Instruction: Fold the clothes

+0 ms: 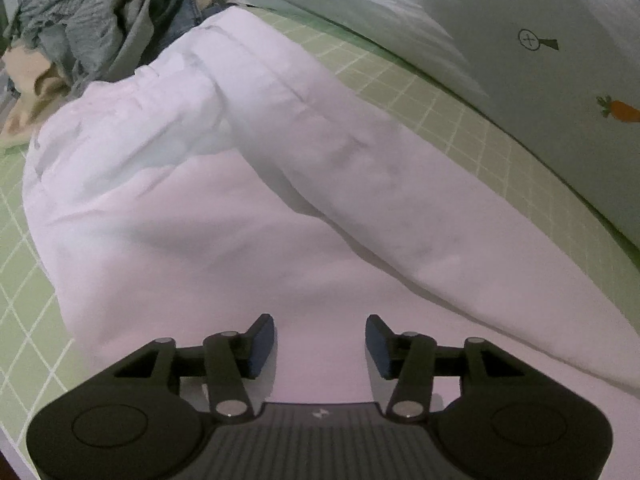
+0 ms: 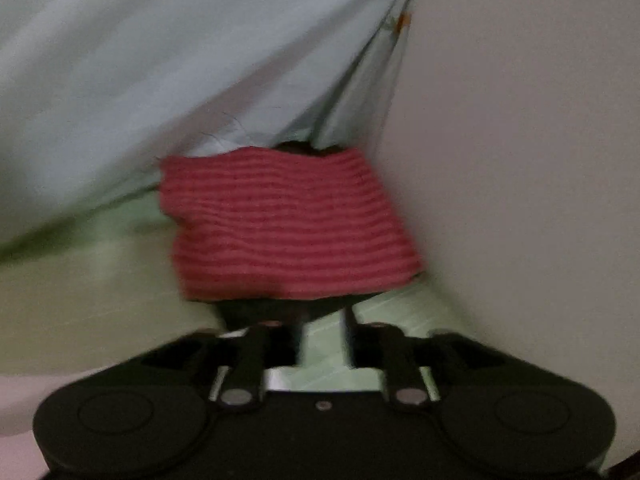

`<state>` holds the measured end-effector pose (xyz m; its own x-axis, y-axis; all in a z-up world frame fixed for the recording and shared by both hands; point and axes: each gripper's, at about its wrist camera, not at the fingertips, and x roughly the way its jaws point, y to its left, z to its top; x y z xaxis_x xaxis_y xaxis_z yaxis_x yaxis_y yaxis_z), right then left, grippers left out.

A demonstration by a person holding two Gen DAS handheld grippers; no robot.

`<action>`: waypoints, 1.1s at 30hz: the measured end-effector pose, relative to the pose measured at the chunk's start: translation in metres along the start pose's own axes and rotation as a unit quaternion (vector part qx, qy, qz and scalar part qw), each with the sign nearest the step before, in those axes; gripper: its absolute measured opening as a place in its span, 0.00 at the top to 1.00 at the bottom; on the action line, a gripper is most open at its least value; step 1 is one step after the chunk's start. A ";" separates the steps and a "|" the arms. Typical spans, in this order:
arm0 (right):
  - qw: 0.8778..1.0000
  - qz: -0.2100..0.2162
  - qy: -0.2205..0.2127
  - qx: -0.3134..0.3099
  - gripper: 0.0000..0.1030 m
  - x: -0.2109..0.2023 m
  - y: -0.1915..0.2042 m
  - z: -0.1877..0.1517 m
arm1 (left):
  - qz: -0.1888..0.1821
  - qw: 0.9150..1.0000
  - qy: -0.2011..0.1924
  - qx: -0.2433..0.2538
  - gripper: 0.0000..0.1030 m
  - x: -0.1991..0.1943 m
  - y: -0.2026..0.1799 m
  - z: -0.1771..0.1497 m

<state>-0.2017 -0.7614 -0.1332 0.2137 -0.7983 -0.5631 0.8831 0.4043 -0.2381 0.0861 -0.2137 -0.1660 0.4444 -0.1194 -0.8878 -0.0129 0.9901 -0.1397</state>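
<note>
- The white trousers (image 1: 248,184) lie spread on the green grid mat (image 1: 24,280), waistband at the far end, one leg running down to the right, the other toward the camera.
- The left gripper (image 1: 320,346) hovers over the near part of the white cloth. Its jaws stand about half open, nothing between the blue pads (image 1: 262,346), which do not press on the fabric.
- The trousers' left edge curves along bare mat, and that strip is open. On the right a narrow band of mat shows between the leg and a pale sheet (image 1: 560,92) with a carrot print (image 1: 622,110).
- Past the waistband a heap of clothes (image 1: 92,28), grey, blue and beige, touches or overlaps the trousers' far edge, so there is little room there.
- In the right wrist view, which is blurred, the right gripper (image 2: 322,332) points at a folded red striped cloth (image 2: 288,224) lying on the mat (image 2: 80,300).
- Its jaws are partly open, with only mat seen in the gap. The fingertips look close to the red cloth's near edge; whether they touch it I cannot tell.
- Pale blue-green fabric (image 2: 180,60) hangs behind and left of the red cloth, and a plain pale surface (image 2: 520,160) closes the right side. Open mat lies left of the cloth.
</note>
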 end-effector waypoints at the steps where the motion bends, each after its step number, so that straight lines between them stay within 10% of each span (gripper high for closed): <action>1: 1.000 -0.002 -0.004 -0.006 0.56 -0.004 0.004 -0.004 | 0.003 1.000 -0.002 0.001 0.43 -0.001 0.000 0.000; 7: 0.986 0.150 0.065 0.016 0.36 -0.041 0.037 -0.067 | -0.003 1.000 -0.008 0.006 0.42 -0.009 0.001 0.001; 18: 0.977 0.191 0.100 0.005 0.01 -0.103 0.073 -0.118 | 0.021 0.998 -0.045 0.030 0.30 -0.063 0.041 -0.014; 33: 0.958 0.259 0.095 -0.073 0.00 -0.218 0.199 -0.137 | 0.043 0.998 -0.040 -0.016 0.24 -0.089 0.192 -0.004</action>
<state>-0.1300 -0.4460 -0.1659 0.5158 -0.3836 -0.7660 0.6075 0.7943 0.0113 0.0409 -0.0134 -0.1159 0.5110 -0.0262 -0.8592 -0.0828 0.9934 -0.0795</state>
